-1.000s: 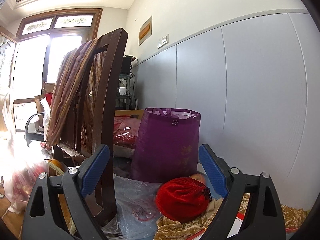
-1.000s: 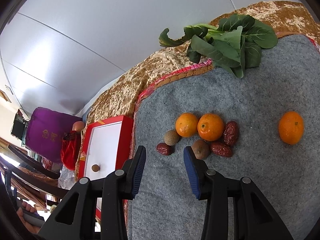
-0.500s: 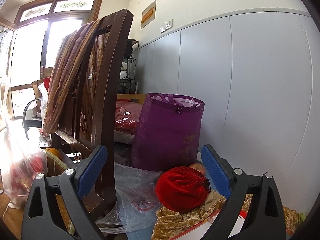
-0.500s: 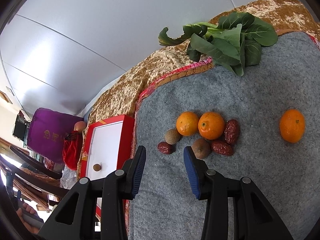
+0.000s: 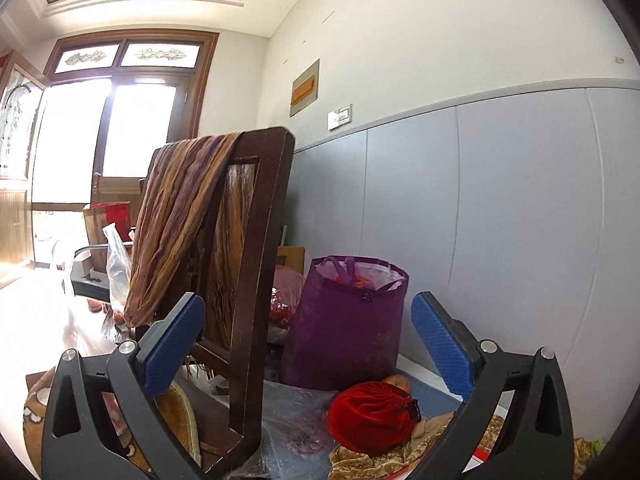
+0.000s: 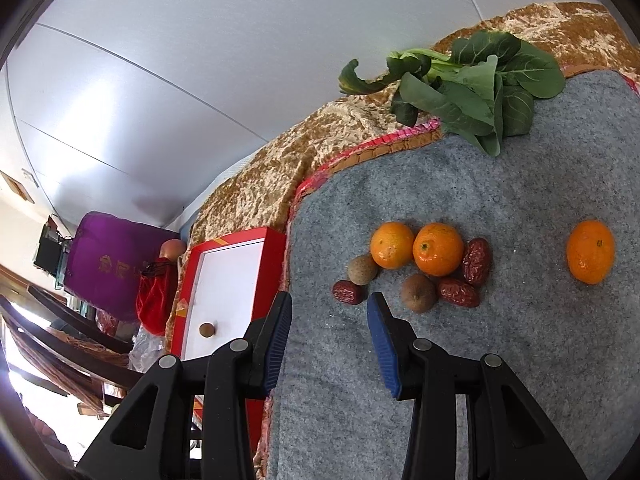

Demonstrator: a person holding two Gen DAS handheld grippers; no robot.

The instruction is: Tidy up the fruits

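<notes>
Opening: my left gripper, jaws spreading wide, nothing between them; it faces a dark wooden chair back and a purple fabric bag.
Right gripper: jaws narrow and empty, above the grey felt mat.
Fruits: two round orange tangerines, wrinkled red dates and small brown round fruits clustered together on the mat; a third tangerine well apart.
Red box with white inside: holds one small brown fruit (alone there).
</notes>
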